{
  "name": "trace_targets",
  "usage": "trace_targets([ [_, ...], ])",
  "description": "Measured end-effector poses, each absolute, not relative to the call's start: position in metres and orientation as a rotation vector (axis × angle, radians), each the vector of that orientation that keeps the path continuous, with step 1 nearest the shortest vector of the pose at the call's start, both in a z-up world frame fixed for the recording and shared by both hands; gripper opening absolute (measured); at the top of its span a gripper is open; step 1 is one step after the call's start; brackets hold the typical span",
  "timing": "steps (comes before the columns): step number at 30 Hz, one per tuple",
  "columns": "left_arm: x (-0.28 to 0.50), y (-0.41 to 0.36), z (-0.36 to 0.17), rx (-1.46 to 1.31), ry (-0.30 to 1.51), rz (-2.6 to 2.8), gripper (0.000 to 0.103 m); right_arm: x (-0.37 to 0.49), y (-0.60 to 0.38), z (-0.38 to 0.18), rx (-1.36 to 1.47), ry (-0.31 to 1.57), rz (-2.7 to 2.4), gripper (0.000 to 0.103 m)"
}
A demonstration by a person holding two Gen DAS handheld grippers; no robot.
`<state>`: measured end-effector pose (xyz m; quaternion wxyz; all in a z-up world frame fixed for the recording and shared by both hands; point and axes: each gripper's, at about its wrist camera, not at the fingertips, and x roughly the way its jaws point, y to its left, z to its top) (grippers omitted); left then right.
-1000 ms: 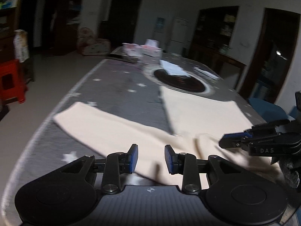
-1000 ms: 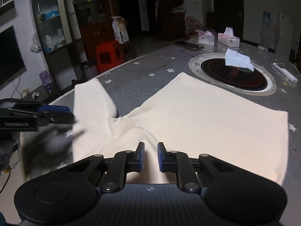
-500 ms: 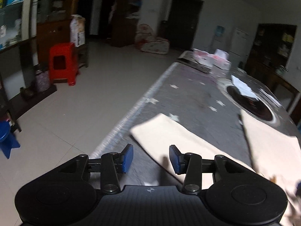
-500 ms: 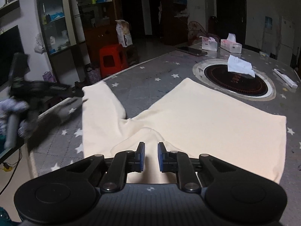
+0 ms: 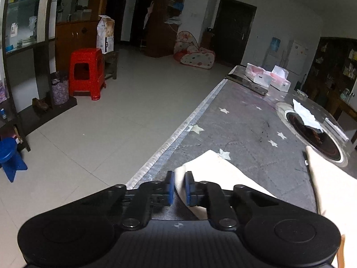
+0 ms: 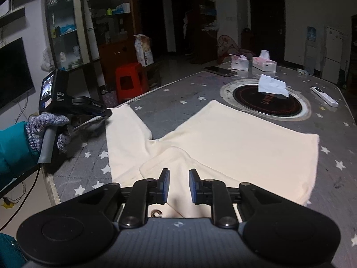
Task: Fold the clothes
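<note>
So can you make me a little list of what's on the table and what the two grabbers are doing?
garment: cream long-sleeved top, spread flat on the grey star-print tablecloth
left gripper: shut on the sleeve end, at the table's edge
right gripper: jaws opening, over the top's folded near part, nothing pinched
behind: round black hob with crumpled white tissue

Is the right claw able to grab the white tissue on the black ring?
Probably not from here. The right claw hangs over the near part of the cream garment; the tissue lies well beyond its far edge. Nothing blocks the way, though.
</note>
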<state>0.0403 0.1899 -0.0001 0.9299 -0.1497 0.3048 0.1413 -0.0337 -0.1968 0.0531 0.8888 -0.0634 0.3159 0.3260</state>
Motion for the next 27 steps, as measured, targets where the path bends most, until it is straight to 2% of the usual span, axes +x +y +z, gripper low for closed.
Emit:
trace_targets([
  [7,0.02,0.151,0.035,-0.334,0.55,0.108,0.005,-0.041,-0.226,0.048,-0.07,0.664,0.599,0.018],
  [16,-0.002,0.044,0.082,-0.319,0.491,-0.292,0.005,-0.05,-0.275,0.042,0.024,0.656,0.475,0.018],
  [21,-0.007,-0.016,0.08,-0.298,0.515,-0.47,0.005,-0.054,-0.297,0.041,0.067,0.651,0.422,0.018],
  [27,-0.002,-0.07,0.049,-0.266,0.623,-0.596,0.006,-0.056,-0.313,0.037,0.104,0.65,0.379,0.018],
])
